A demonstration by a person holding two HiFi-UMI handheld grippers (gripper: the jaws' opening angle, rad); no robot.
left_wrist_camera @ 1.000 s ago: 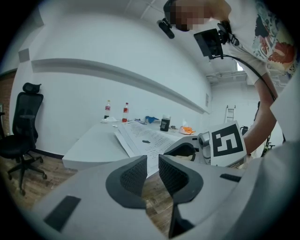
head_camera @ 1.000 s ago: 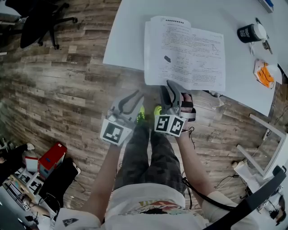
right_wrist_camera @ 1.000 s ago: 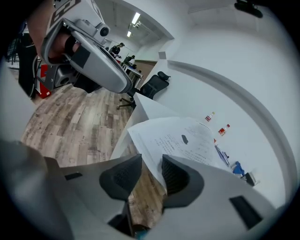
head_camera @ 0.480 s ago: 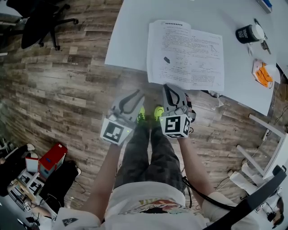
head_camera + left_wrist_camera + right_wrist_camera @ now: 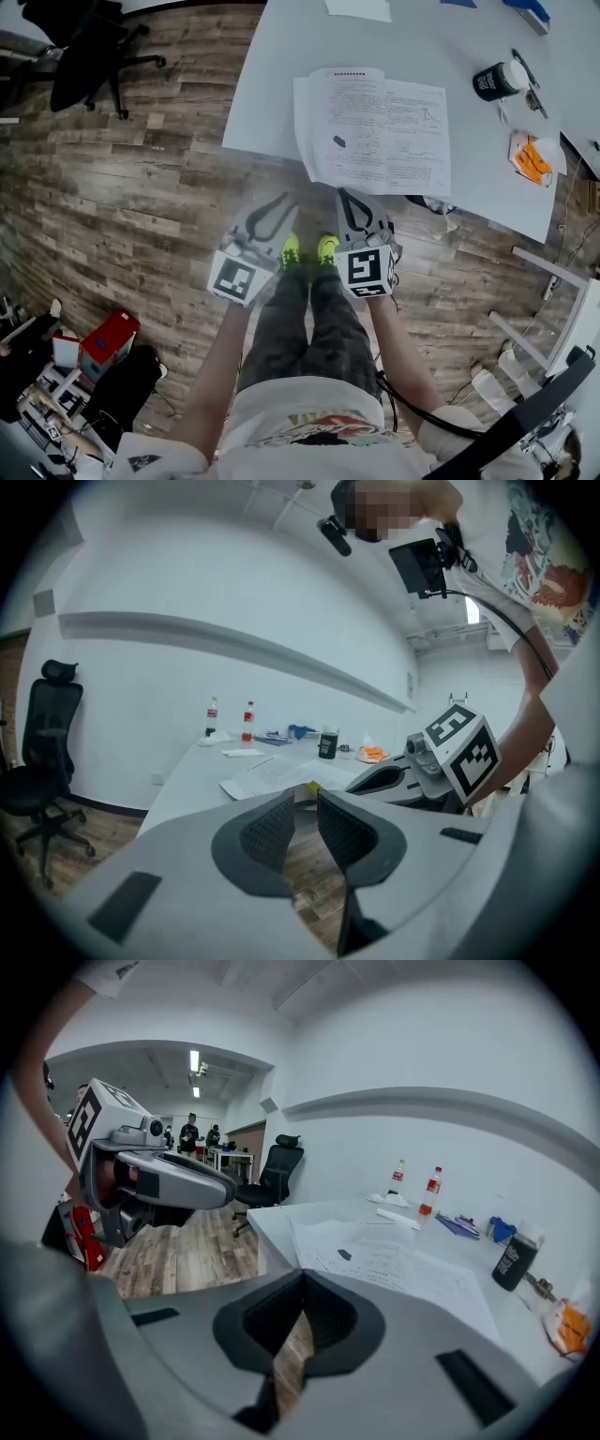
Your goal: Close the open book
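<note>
- The open book (image 5: 375, 131) lies flat on the white table (image 5: 272, 84), pages up, close to the table's near edge, with a small dark object (image 5: 338, 142) resting on its left page.
- The right gripper (image 5: 347, 197) hangs over the wooden floor (image 5: 141, 206), just short of the table edge. Its tips point at the book's near edge, close to it but not touching.
- In the right gripper view its ribbed pads (image 5: 270, 1321) are pressed together at the tips with nothing between them. The book shows beyond and above them.
- The left gripper (image 5: 281, 200) is beside the right one, also over the floor. Its tips are below and left of the book's near left corner, clear of both book and table.
- In the left gripper view its pads (image 5: 266, 829) stand a narrow gap apart and are empty. The book lies farther off on the table, past the tips.
- A black cup (image 5: 489, 82) and an orange packet (image 5: 530, 159) sit on the table to the right of the book, well apart from both grippers.
</note>
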